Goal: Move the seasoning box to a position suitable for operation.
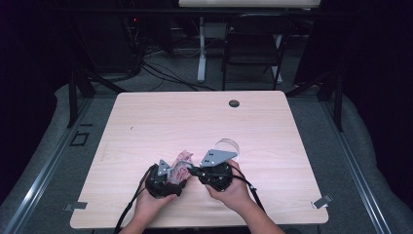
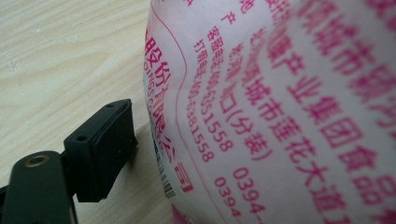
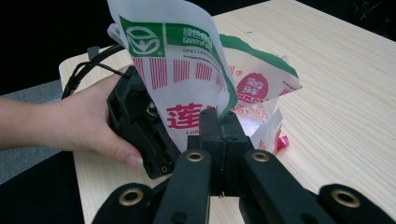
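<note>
I have a thin plastic bag (image 1: pixel 178 168) between my two claws, low on the wooden table (image 1: pixel 160 117), close to my side. The bag is white with red writing and a green band near its top.

My right claw (image 3: pixel 219 126) is pressed together, and it pinches an edge of the bag right at its tips. In the right gripper view the bag stands up above those tips, with its top bent over and its sides crumpled.

My left claw (image 1: pixel 163 183) sits on the other side of the bag, in my left hand (image 3: pixel 100 123). In the left gripper view one black jaw stands just beside the bag, and the bag hides the other jaw. So I cannot tell if this claw is spread or pinching.

I think the job is to pull the bag open or flatten it out. The pick-up part looks done, since the bag is off the table on the right side. It looks crumpled, so the opening or smoothing is left to do.
</note>
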Action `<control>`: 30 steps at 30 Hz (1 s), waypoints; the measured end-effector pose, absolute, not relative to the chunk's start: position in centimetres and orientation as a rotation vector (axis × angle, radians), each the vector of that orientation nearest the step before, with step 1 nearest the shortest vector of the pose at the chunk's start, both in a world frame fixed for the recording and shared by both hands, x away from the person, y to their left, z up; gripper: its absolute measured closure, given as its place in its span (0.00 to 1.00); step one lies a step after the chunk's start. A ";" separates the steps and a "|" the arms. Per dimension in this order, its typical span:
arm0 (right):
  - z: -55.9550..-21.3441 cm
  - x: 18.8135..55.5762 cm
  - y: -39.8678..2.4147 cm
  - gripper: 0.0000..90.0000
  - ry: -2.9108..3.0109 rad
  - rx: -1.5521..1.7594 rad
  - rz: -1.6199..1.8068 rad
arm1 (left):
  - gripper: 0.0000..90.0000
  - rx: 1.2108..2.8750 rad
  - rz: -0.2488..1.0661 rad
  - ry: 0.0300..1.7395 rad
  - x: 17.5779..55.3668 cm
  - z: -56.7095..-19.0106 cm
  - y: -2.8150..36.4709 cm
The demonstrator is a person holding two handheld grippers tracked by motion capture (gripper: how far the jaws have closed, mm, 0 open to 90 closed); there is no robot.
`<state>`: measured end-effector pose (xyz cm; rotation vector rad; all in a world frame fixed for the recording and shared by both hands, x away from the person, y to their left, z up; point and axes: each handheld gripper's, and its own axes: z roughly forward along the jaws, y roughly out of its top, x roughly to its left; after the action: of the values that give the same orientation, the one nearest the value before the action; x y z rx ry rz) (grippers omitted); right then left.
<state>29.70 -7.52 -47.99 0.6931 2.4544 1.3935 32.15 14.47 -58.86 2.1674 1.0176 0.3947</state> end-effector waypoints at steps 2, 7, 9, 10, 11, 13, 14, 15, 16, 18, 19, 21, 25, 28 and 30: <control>-48.0 29.7 -7.5 1.00 2.455 0.692 1.396 | 0.18 2.166 0.393 1.017 32.1 -58.9 14.5; -48.0 29.7 -7.4 1.00 2.455 0.693 1.391 | 0.33 2.154 0.388 0.974 32.0 -58.8 14.4; -48.0 29.7 -7.4 1.00 2.454 0.694 1.390 | 0.38 2.148 0.394 0.974 32.0 -58.8 14.3; -48.0 29.7 -7.4 1.00 2.450 0.699 1.394 | 0.39 2.149 0.398 0.970 32.0 -58.8 14.3; -48.0 29.7 -7.5 1.00 2.453 0.697 1.392 | 0.41 2.148 0.400 0.968 32.0 -58.8 14.3; -48.0 29.7 -7.5 1.00 2.456 0.699 1.393 | 0.43 2.144 0.399 0.972 32.0 -58.8 14.3; -48.0 29.8 -7.6 1.00 2.455 0.702 1.402 | 0.45 2.143 0.404 0.970 32.0 -58.8 14.3; -48.0 29.8 -7.6 1.00 2.454 0.703 1.402 | 0.46 2.143 0.404 0.970 32.0 -58.8 14.3; -48.0 29.8 -7.6 1.00 2.454 0.704 1.402 | 0.47 2.148 0.402 0.968 32.0 -58.7 14.4; -48.0 29.8 -7.6 1.00 2.453 0.708 1.405 | 0.49 2.145 0.400 0.970 32.0 -58.7 14.4; -48.0 29.8 -7.7 1.00 2.456 0.709 1.406 | 0.50 2.145 0.400 0.970 32.0 -58.7 14.4; -48.0 29.8 -7.7 1.00 2.457 0.710 1.406 | 0.51 2.134 0.407 0.975 32.0 -58.8 14.4; -47.9 29.8 -7.7 1.00 2.454 0.714 1.409 | 0.56 2.126 0.424 0.972 31.8 -58.7 14.4; -47.9 29.9 -7.9 1.00 2.452 0.713 1.412 | 0.58 2.131 0.426 0.965 31.8 -58.7 14.5; -47.9 29.9 -8.0 1.00 2.448 0.717 1.412 | 0.59 2.113 0.423 0.972 31.7 -58.7 14.5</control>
<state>29.92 -7.96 -47.89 0.7166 2.4476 1.4115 31.71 14.49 -58.68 2.1129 0.9724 0.4226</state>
